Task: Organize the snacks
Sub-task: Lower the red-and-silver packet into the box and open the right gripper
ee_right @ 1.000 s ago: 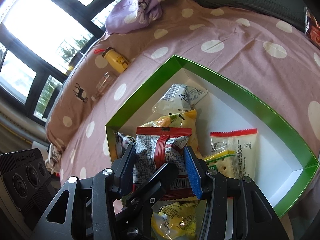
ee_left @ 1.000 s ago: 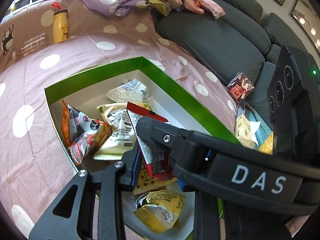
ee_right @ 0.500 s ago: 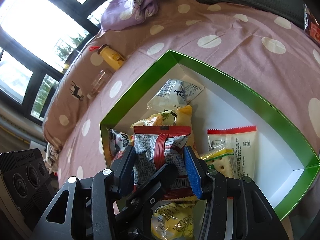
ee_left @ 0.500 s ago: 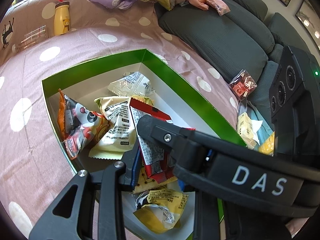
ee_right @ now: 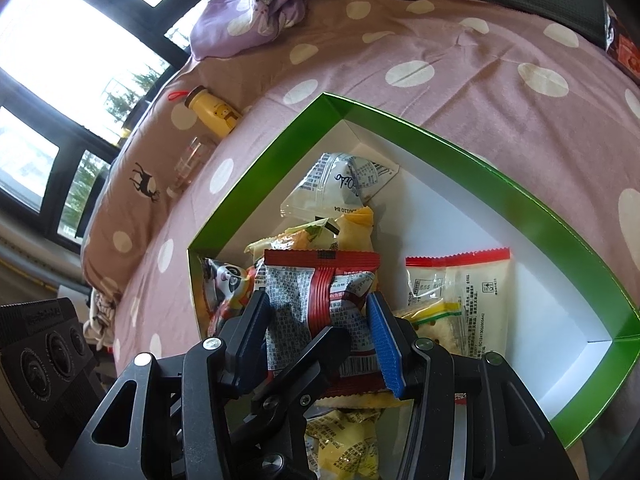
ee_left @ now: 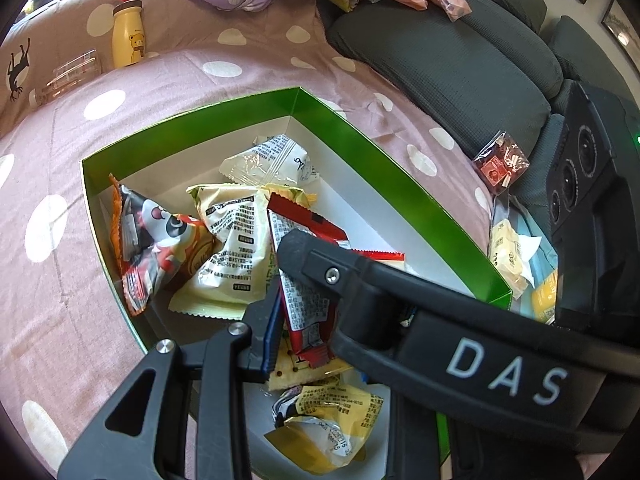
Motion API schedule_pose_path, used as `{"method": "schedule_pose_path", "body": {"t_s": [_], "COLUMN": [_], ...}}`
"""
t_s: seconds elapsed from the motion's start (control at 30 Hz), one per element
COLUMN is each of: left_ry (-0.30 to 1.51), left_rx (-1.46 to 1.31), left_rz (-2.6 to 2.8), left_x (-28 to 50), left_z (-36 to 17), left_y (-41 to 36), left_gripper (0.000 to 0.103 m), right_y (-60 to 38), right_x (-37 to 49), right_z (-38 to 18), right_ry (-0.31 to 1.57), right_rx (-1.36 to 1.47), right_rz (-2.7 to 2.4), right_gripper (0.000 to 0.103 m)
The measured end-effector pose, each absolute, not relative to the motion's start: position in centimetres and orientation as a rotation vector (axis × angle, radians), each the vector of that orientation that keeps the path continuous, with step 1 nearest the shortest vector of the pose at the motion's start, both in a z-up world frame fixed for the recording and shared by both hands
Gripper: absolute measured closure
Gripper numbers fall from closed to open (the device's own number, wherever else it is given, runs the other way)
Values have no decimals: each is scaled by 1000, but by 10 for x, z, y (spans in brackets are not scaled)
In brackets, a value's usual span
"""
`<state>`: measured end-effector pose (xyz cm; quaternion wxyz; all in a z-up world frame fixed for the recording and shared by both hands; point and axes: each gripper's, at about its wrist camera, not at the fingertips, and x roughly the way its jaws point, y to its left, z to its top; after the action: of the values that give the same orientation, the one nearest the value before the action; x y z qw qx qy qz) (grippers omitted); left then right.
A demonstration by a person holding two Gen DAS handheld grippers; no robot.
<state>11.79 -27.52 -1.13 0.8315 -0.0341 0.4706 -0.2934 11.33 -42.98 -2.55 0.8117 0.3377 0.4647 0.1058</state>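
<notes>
A green box with a white inside lies on the polka-dot cover and holds several snack packets. A red and silver packet stands upright over the box. My left gripper is shut on its lower part. My right gripper has its blue pads at either side of the same packet and is shut on it; its arm crosses the left wrist view. Below lie a panda packet, a pale yellow packet, a clear packet, a cracker packet and a yellow packet.
A yellow bear bottle and a glass stand at the far left of the cover. Loose snacks lie on the grey sofa to the right. Purple cloth is heaped at the back.
Both grippers, with the red packet, have moved a little farther in over the box and lower; the box and its packets look nearer. The grip on the packet is unchanged.
</notes>
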Motion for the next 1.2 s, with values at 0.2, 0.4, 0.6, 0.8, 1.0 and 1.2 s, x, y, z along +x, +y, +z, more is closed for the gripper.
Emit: {"method": "schedule_pose_path", "body": {"t_s": [0.2,0.4,0.6,0.8,1.0,1.2], "left_ry": [998,1001,1006,1012,1017,1014], "left_rx": [-64,-57,-54,-40,-32,-27], "left_rz": [-616,-612,-607,-600,-593,-579], "left_x": [118,118,119,119,119,117], "left_z": [-12,-13,-15,-15,-15,-14], "left_y": [-275,-276,-277,-278,-280,-281], "left_gripper": [73,73,72,71,71,69], "right_y": [-430,-431,-433,-433,-434,-435], "right_x": [114,115,116,117,117,117], "right_z": [-26,-28,-30,-32,-33,-33], "right_ry": [998,1004,1009,1021,1026,1025], "right_rx": [717,730,736,741,744,749], "right_rz": [215,213,210,205,204,202], "right_gripper": [50,50,50,50,49,48]}}
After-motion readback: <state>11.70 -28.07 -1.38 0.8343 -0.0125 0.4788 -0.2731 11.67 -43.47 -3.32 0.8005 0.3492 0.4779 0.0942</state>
